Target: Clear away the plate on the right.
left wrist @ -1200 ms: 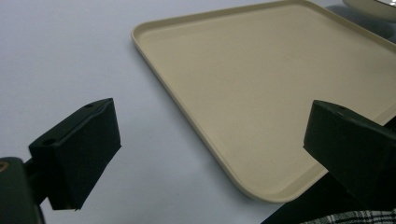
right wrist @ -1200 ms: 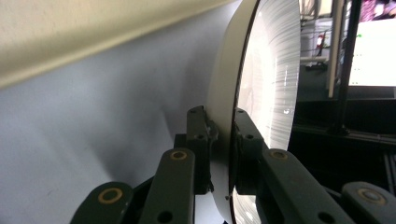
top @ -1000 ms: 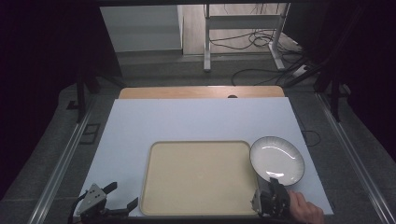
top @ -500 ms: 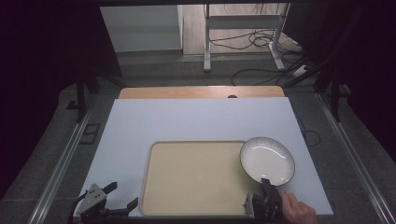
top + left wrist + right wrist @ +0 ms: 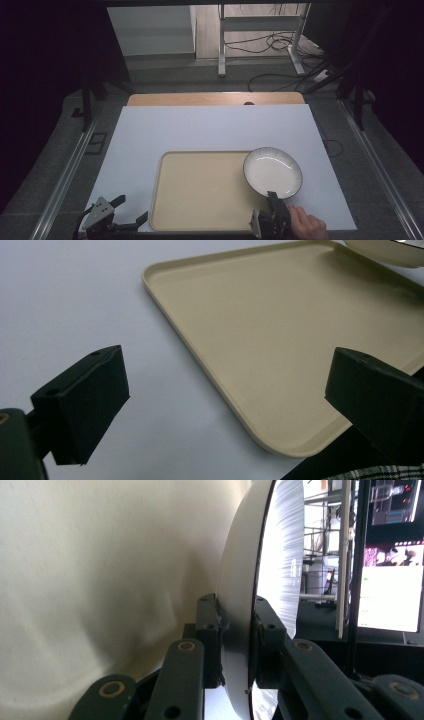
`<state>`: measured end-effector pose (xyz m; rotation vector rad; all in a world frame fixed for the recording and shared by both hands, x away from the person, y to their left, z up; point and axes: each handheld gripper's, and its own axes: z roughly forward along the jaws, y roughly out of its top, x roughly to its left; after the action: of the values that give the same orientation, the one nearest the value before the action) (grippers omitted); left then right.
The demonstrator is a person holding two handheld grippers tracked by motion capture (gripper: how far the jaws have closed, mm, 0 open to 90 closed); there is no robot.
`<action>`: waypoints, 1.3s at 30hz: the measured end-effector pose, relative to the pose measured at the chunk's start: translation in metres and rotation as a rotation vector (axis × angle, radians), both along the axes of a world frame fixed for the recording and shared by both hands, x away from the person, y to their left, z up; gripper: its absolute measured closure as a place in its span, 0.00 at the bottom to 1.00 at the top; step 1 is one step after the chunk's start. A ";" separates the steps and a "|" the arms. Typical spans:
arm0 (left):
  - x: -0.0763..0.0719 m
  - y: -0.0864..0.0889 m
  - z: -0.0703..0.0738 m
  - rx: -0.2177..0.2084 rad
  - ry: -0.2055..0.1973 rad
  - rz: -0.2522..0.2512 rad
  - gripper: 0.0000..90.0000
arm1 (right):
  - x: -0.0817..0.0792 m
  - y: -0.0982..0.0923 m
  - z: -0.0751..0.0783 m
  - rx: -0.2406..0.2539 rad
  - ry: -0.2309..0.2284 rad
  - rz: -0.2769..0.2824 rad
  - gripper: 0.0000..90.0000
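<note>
Open jaws frame beige tray (image 5: 280, 340) corner on white table (image 5: 65, 300).

Glossy glazed ceramic plate (image 5: 272, 172) with fine ribbed lines and dark rim, smooth matt beige plastic tray (image 5: 200, 192), matt white sheet (image 5: 210, 130) over a wooden tabletop (image 5: 215, 98), 2 matt black gripper pads (image 5: 82, 400)
</note>
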<state>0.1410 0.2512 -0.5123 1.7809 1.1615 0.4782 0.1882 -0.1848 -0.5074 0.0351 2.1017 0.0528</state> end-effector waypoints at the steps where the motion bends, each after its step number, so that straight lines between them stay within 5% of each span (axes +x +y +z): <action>1: 0.000 0.000 0.000 -0.001 0.000 0.001 0.04 | 0.000 0.002 0.001 -0.001 0.000 0.008 0.87; 11: 0.000 0.000 0.000 -0.004 -0.001 0.002 0.04 | -0.002 0.018 0.000 0.003 -0.006 0.054 0.86; 12: 0.000 0.000 0.000 -0.004 -0.001 0.002 0.04 | -0.001 0.019 0.000 0.016 0.030 0.068 0.86; 16: 0.000 0.000 0.000 -0.004 -0.001 0.002 0.04 | -0.003 0.027 0.000 0.003 -0.015 0.074 0.86; 17: 0.000 0.000 0.000 -0.004 -0.002 0.002 0.04 | -0.001 0.029 0.001 0.022 0.031 0.101 0.86; 23: 0.000 0.000 0.000 -0.004 -0.002 0.001 0.04 | -0.001 0.039 -0.003 0.049 0.017 0.142 0.86; 39: 0.000 0.000 0.000 -0.001 -0.002 -0.001 0.04 | -0.008 0.070 -0.004 0.022 0.011 0.203 0.85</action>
<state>0.1407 0.2517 -0.5124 1.7793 1.1595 0.4784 0.1805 -0.1145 -0.5117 -0.1655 2.1097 0.1985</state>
